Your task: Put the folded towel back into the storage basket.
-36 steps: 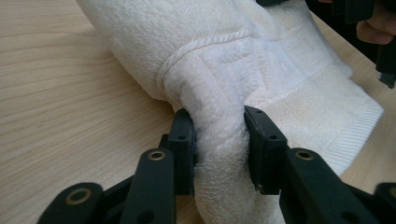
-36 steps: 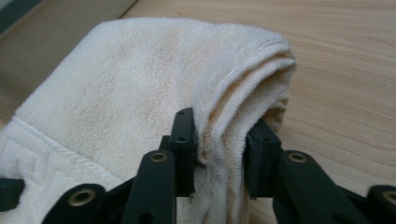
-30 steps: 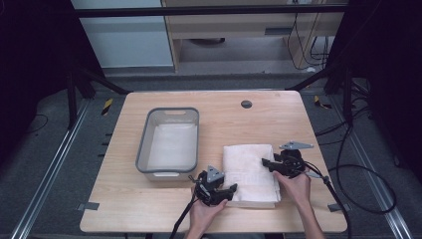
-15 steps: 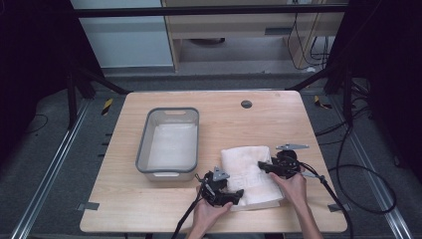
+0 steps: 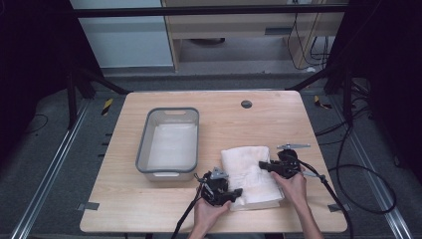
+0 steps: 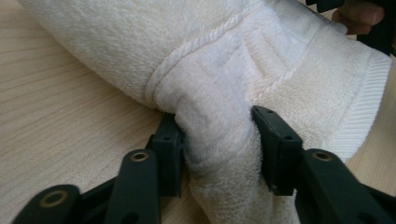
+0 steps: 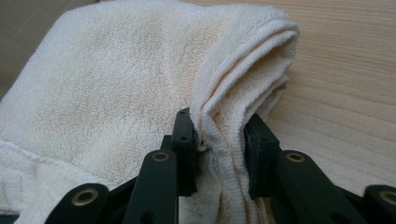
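Note:
A folded white towel (image 5: 248, 172) lies on the wooden table (image 5: 249, 119), near its front edge and right of centre. My left gripper (image 5: 238, 191) is shut on the towel's near left corner, and in the left gripper view the cloth (image 6: 219, 135) bunches between its jaws. My right gripper (image 5: 263, 166) is shut on the towel's right edge; the right gripper view has a folded hem (image 7: 219, 135) pinched between its jaws. A hand holds each gripper from below.
A grey plastic bin (image 5: 169, 143) with a pale lining stands left of the towel, close to the left gripper. A dark round hole (image 5: 246, 104) marks the table farther back. Cables (image 5: 343, 174) trail off the right side.
The towel has been drawn narrower and more bunched. The left gripper has shifted right along the front edge, and the right gripper has moved slightly inward over the towel.

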Demonstrator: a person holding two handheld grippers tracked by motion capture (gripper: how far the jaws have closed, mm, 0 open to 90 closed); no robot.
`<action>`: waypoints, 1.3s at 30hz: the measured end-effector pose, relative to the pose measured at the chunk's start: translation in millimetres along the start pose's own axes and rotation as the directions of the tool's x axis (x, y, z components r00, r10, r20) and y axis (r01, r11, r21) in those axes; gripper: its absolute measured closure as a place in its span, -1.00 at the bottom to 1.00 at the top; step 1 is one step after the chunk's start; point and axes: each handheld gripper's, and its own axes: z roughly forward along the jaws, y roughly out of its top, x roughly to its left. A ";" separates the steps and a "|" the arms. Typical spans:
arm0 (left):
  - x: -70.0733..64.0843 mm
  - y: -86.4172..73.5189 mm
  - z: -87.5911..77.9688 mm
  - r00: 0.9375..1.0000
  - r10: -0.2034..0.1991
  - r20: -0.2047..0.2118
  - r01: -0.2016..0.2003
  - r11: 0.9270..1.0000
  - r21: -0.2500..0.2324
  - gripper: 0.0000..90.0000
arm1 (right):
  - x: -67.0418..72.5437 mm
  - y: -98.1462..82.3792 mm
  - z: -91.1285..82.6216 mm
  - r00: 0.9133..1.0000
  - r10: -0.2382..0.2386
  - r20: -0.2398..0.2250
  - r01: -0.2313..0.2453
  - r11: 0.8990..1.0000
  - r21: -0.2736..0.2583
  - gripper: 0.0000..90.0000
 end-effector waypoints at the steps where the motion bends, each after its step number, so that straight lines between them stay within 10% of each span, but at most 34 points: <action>1: -0.1 1.0 -1.5 1.000 0.002 0.002 -0.002 1.000 -0.003 0.42 | -0.2 1.2 -2.0 1.000 0.007 -0.007 -0.007 1.000 -0.003 0.61; 18: -6.0 15.7 -34.5 0.999 0.024 0.049 -0.018 0.991 -0.134 0.52 | 12.9 13.3 -45.6 0.998 -0.017 -0.057 0.008 0.988 -0.151 0.63; 39: -23.2 57.1 -81.6 0.989 0.145 0.003 -0.140 0.963 -0.230 0.52 | 42.6 42.2 -88.8 0.996 -0.082 -0.037 0.065 0.940 -0.334 0.63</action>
